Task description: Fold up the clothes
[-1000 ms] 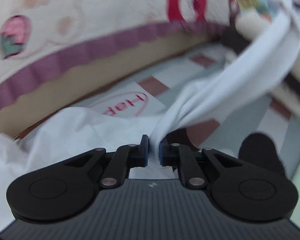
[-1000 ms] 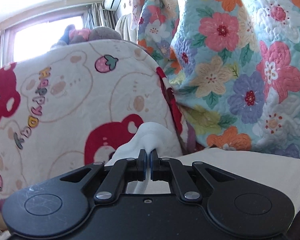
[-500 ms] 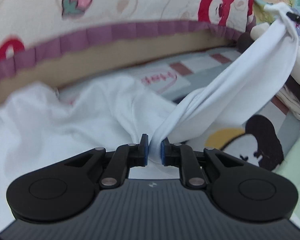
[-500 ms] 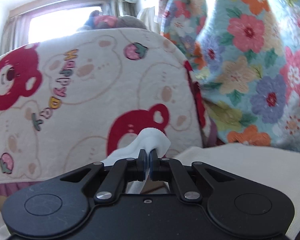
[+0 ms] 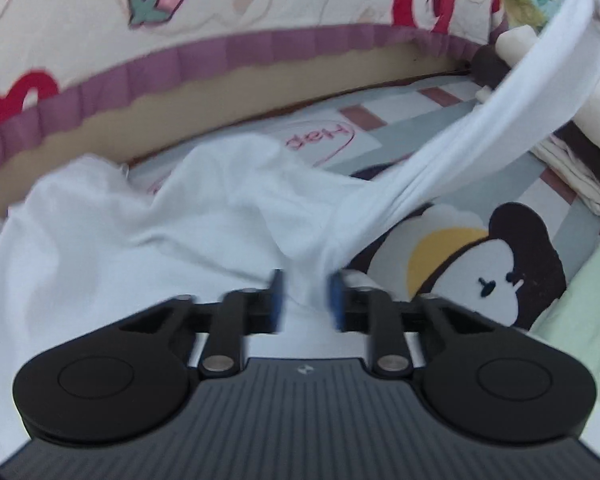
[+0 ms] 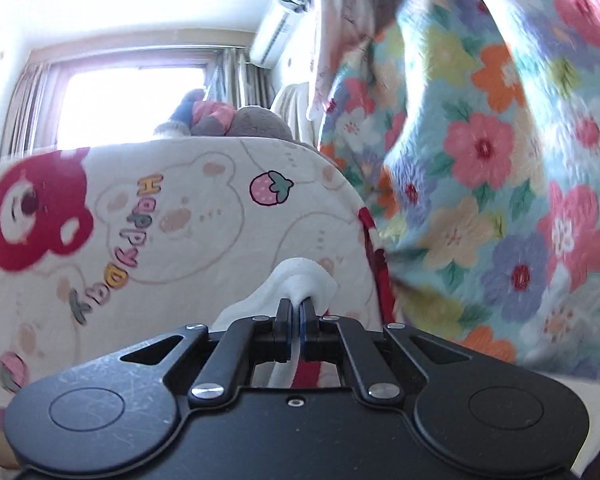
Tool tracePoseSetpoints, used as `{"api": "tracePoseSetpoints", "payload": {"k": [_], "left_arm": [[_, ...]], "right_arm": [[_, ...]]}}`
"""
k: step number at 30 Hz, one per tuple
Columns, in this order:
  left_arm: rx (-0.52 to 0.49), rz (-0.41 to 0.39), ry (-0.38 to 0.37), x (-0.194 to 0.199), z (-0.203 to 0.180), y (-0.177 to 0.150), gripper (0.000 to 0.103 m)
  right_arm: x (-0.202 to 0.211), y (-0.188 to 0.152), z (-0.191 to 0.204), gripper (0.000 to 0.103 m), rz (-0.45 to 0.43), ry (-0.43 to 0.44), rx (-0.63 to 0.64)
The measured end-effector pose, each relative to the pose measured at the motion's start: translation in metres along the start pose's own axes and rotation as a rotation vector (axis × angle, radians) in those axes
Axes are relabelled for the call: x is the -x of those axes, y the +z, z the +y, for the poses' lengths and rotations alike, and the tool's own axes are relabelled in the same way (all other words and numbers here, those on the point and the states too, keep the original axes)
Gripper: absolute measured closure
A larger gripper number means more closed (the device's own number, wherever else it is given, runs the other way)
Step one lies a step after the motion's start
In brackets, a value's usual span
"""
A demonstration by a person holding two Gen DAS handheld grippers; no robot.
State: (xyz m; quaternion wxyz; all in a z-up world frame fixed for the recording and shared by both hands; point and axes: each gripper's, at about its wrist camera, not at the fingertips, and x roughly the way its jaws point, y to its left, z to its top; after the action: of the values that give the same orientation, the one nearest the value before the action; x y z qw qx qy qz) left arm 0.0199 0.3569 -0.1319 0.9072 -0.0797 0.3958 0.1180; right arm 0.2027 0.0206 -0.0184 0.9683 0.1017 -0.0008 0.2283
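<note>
A white garment (image 5: 140, 240) lies crumpled on the cartoon-print bed sheet (image 5: 380, 148). One strip of it (image 5: 500, 120) stretches up to the right, towards the top right corner of the left wrist view. My left gripper (image 5: 306, 300) points down at the bed. Its blue pads are blurred, stand a little apart and are closing, with the bunched end of that strip between them. In the right wrist view my right gripper (image 6: 296, 312) is held level and shut on a fold of the white garment (image 6: 304, 280), which pokes out above the fingers.
A cream bear-and-strawberry blanket (image 5: 260, 0) with purple trim stands behind the bed. A floral quilt (image 6: 500, 200) hangs on the right. Folded cream cloth (image 5: 572, 172) and a green cloth (image 5: 588, 308) lie at the bed's right. Plush toys (image 6: 236, 120) sit before a bright window (image 6: 132, 104).
The left gripper slid sideways along the bed, bringing more of the garment into view, and its pads now stand wider apart. The right gripper rose with the cloth still pinched.
</note>
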Motion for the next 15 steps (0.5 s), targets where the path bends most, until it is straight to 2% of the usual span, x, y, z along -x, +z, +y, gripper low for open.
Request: {"api": "tracePoseSetpoints", "payload": {"k": [2,6,8,10,11,12,14,15], "left_arm": [[0.027,0.006,0.022,0.000,0.004,-0.007,0.099],[0.134,0.018,0.087,0.004,0.020,-0.026,0.098],[0.218,0.042,0.074,0.001,0.030,-0.038,0.098],[0.232,0.038,0.069,0.001,0.029,-0.045,0.098],[0.226,0.034,0.076,0.000,0.027,-0.047,0.098],[0.217,0.029,0.082,0.001,0.025,-0.048,0.098],[0.227,0.022,0.079,0.001,0.026,-0.051,0.098],[0.238,0.020,0.074,0.002,0.028,-0.053,0.098]], "right_arm": [[0.012,-0.005,-0.007,0.099,0.067,0.024,-0.091],[0.056,-0.042,-0.015,0.099,0.260,-0.051,-0.145],[0.074,-0.064,-0.031,0.098,0.407,-0.125,-0.258],[0.090,-0.082,-0.049,0.096,0.539,-0.220,-0.360],[0.094,-0.086,-0.053,0.091,0.570,-0.282,-0.381],[0.099,-0.084,-0.055,0.091,0.570,-0.332,-0.384],[0.109,-0.074,-0.054,0.089,0.529,-0.398,-0.375],[0.111,-0.070,-0.054,0.086,0.526,-0.402,-0.392]]}}
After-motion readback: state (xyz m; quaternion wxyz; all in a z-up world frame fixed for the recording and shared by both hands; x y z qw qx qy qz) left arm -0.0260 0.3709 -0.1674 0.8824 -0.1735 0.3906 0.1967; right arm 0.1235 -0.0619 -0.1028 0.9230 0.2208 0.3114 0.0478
